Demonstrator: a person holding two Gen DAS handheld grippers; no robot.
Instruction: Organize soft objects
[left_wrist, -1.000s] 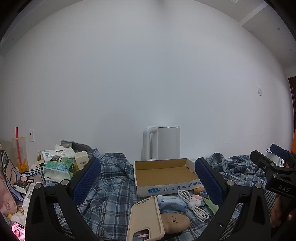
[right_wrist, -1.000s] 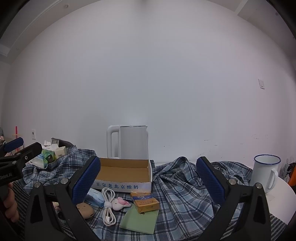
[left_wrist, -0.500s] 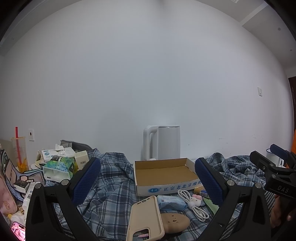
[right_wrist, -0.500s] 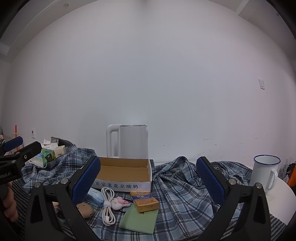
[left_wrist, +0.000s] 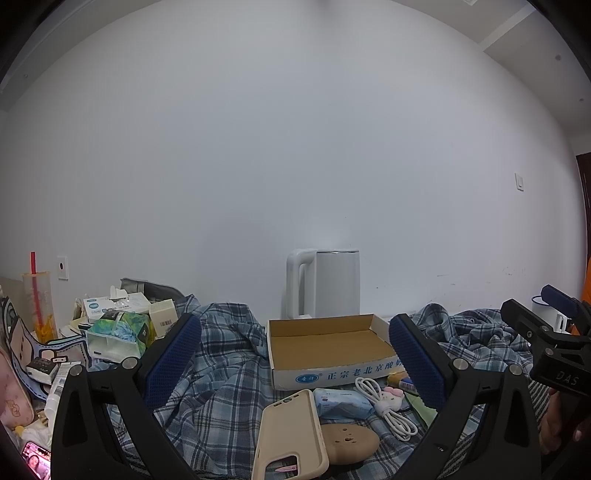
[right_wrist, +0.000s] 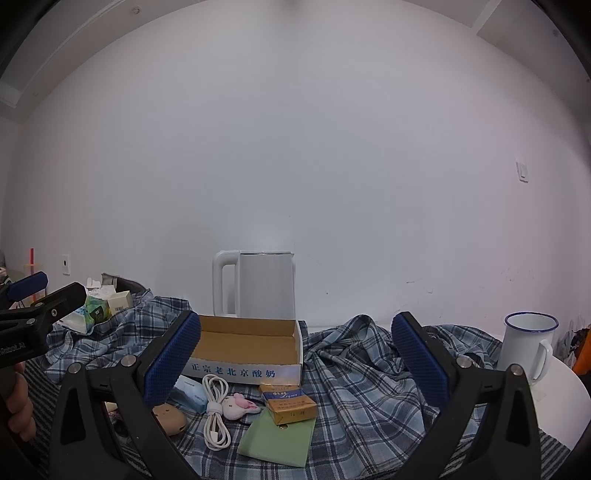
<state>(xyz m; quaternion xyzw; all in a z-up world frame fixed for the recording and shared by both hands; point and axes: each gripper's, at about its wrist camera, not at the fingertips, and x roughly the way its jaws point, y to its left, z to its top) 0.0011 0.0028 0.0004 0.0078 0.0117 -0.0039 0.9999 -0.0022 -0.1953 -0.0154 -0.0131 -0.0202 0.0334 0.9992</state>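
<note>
An empty cardboard box (left_wrist: 332, 343) (right_wrist: 247, 343) stands on a blue plaid cloth (left_wrist: 221, 373) (right_wrist: 362, 384). In front of it lie a brown potato-shaped plush (left_wrist: 351, 441) (right_wrist: 170, 415), a small pink-and-white plush (left_wrist: 389, 398) (right_wrist: 238, 404), a blue tissue pack (left_wrist: 341, 402) (right_wrist: 192, 395), a coiled white cable (left_wrist: 388, 410) (right_wrist: 214, 413) and a beige phone case (left_wrist: 290, 435). My left gripper (left_wrist: 295, 358) and right gripper (right_wrist: 295, 358) are both open and empty, held above and in front of these things.
A white kettle (left_wrist: 325, 284) (right_wrist: 258, 284) stands behind the box. A yellow packet (right_wrist: 290, 404) lies on a green card (right_wrist: 277, 437). A white enamel mug (right_wrist: 528, 347) stands at the right. Boxes and a green tissue pack (left_wrist: 118, 332) crowd the left, with a drink cup (left_wrist: 37, 302).
</note>
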